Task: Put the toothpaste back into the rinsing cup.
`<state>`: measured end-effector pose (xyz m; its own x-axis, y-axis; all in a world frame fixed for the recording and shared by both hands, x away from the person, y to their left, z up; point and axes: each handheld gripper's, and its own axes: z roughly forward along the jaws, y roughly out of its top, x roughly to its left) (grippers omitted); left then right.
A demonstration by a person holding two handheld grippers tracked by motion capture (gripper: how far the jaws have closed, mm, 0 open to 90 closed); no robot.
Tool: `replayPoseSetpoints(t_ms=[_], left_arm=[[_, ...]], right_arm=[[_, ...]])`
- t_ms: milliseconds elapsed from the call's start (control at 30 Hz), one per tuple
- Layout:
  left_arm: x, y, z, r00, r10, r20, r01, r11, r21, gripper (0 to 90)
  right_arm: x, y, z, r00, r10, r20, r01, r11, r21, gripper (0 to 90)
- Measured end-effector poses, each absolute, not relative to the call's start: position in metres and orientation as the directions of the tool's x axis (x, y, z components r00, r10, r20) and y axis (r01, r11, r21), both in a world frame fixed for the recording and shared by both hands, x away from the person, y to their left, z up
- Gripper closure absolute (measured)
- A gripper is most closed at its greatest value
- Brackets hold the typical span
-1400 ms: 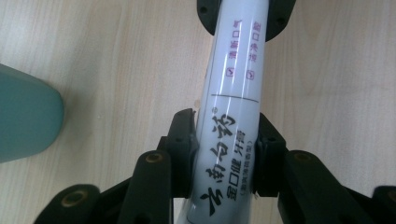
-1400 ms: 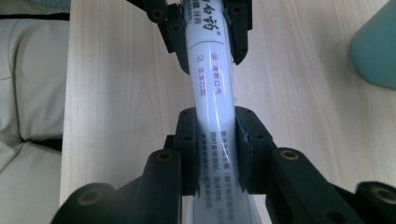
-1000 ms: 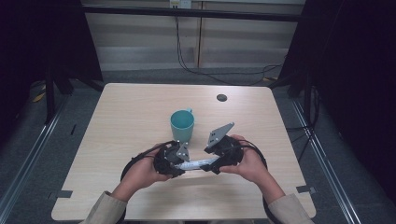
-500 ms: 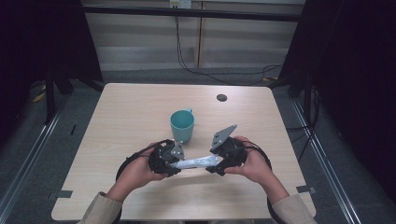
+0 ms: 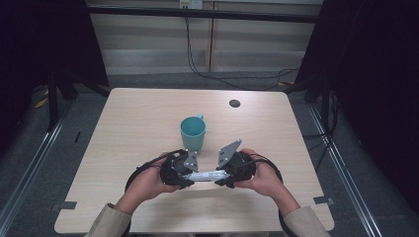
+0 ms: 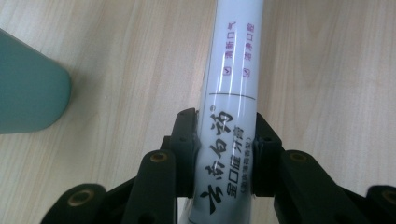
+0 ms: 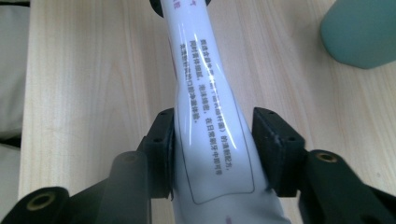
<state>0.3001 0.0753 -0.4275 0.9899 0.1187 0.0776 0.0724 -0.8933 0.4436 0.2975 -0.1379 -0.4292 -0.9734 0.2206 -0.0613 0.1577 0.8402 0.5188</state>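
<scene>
Near me, my two hands come in from the near edge of the tabletop (image 5: 123,123). My left gripper (image 5: 176,172) and my right gripper (image 5: 236,170) face each other, close together, just above the wood. Between them is a white toothpaste tube (image 5: 203,175), lying flat like a little bridge from left to right.

My left jaws are clenched on the left part of the tube. In the left gripper view both pads press on its sides, right by the big black letters (image 6: 223,154).

My right jaws have just been closing, and the wide, flat end of the tube (image 7: 210,140) is between them. In the right gripper view one pad is on the tube's side, but I see a thin gap at the other pad. So my right jaws are not grasping it yet.

A bit farther away stands a teal cup (image 5: 192,133), upright and near my grippers but not touching them. Far off, at the right, is a small dark round hole (image 5: 234,103) in the tabletop.

What could go wrong? I think that if my right jaws squeeze too hard, the soft tube may squash or bend. If I pull my hands apart too early, the tube may slip out on the right side. If I swing it away from me, it may knock the cup over.
</scene>
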Motion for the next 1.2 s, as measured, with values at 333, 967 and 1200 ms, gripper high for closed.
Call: replayPoseSetpoints(t_ms=[333, 967, 1200], left_arm=[[0.303, 0.078, -0.423, 0.989, 0.116, 0.088, 0.060, -0.876, 0.479, 64.8], [0.302, 0.063, -0.420, 0.993, 0.063, 0.096, 0.019, -0.912, 0.409, 57.3], [0.302, 0.060, -0.421, 0.996, 0.064, 0.069, 0.031, -0.917, 0.398, 60.2]], right_arm=[[0.294, -0.135, -0.418, -0.975, 0.205, -0.083, 0.134, 0.847, 0.515, 71.1], [0.293, -0.126, -0.412, -0.980, 0.143, -0.139, 0.064, 0.886, 0.460, 71.9], [0.292, -0.122, -0.409, -0.979, 0.132, -0.154, 0.053, 0.898, 0.436, 71.8]])
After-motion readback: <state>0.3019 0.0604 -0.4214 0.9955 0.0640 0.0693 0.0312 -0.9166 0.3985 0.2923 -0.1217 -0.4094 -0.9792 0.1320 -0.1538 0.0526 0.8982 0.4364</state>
